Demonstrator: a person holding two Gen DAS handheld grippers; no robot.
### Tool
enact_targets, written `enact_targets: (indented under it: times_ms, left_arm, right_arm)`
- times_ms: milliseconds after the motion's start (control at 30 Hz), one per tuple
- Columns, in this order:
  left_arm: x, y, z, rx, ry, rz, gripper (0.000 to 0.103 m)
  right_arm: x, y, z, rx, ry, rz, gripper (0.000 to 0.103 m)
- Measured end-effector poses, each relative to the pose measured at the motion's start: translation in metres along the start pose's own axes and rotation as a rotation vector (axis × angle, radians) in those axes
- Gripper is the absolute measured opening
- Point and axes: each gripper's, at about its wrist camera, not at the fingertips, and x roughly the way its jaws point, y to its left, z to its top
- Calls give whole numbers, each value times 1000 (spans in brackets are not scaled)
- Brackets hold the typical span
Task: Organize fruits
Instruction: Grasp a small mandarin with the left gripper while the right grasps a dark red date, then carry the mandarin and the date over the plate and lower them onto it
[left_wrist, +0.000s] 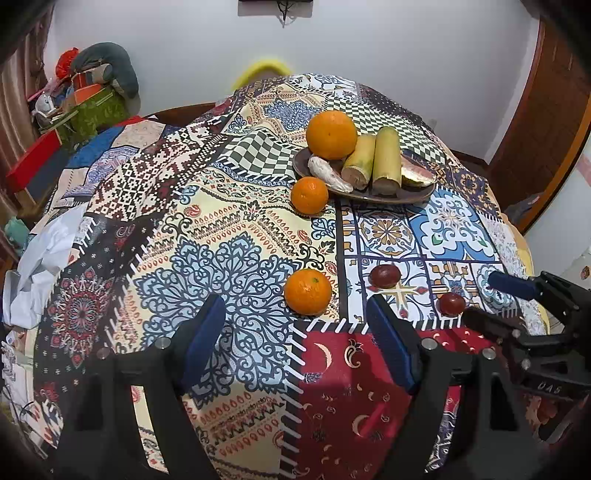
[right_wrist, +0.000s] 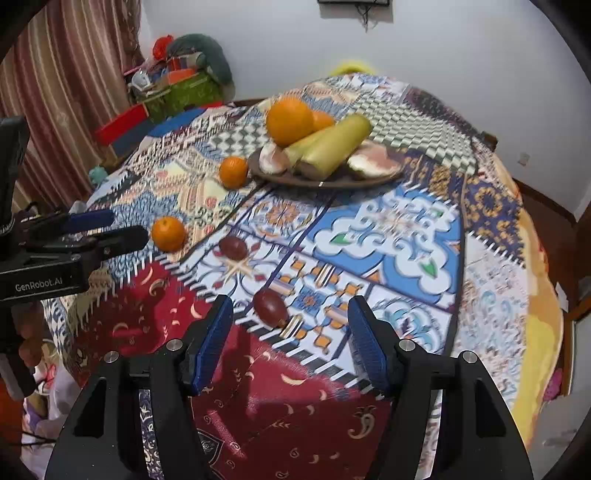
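Observation:
A brown plate (left_wrist: 413, 197) at the back of the table holds a large orange (left_wrist: 331, 134), two yellow-green cane pieces (left_wrist: 386, 160), a pale root (left_wrist: 328, 173) and a cut fruit slice (left_wrist: 417, 171). A small orange (left_wrist: 309, 195) lies beside the plate's left rim. Another orange (left_wrist: 307, 291) lies just beyond my open, empty left gripper (left_wrist: 295, 314). Two dark red fruits (left_wrist: 385, 276) (left_wrist: 451, 304) lie to its right. My right gripper (right_wrist: 290, 317) is open and empty, with the nearer red fruit (right_wrist: 270, 302) just ahead of its fingers; the other red fruit (right_wrist: 232, 248) lies farther off.
A patchwork cloth (left_wrist: 236, 258) covers the round table. Boxes and bags (left_wrist: 85, 107) are piled at the back left by a curtain (right_wrist: 62, 74). A wooden door (left_wrist: 546, 92) stands at the right. White papers (left_wrist: 40, 266) lie at the table's left edge.

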Motion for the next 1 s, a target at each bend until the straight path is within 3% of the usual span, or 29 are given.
enact_targets:
  times_ms: [67,200,333,400,500,767,867,1000]
  left_arm:
    - [6,-1,-1,6,10,-3,71]
    - [19,-3,-1,14,29,-4,65]
    - [29,-3,2,10,39,-11,61]
    - [34,-3,3,9,47,-7,59]
    - [40,-3,4,9,55,2,51]
    - [45,-2,7,-3,66,0,45]
    - [45,-3,9,-8,72,-22,34]
    - [43,-5,9,1,67,-21,34]
  right_arm:
    - [4,1,-2,2,12,13,57]
    - [12,3,-4,2,38,39,39]
    - [13,5,-5,-11,39,43,35]
    - [14,4,-4,-13,41,47,24]
    - [15,4,-4,-15,40,60,21]
    - [15,4,-4,-6,32,75,19]
    - [13,2,-3,-2,25,75,18]
    - [8,-2,1,7,7,76,18]
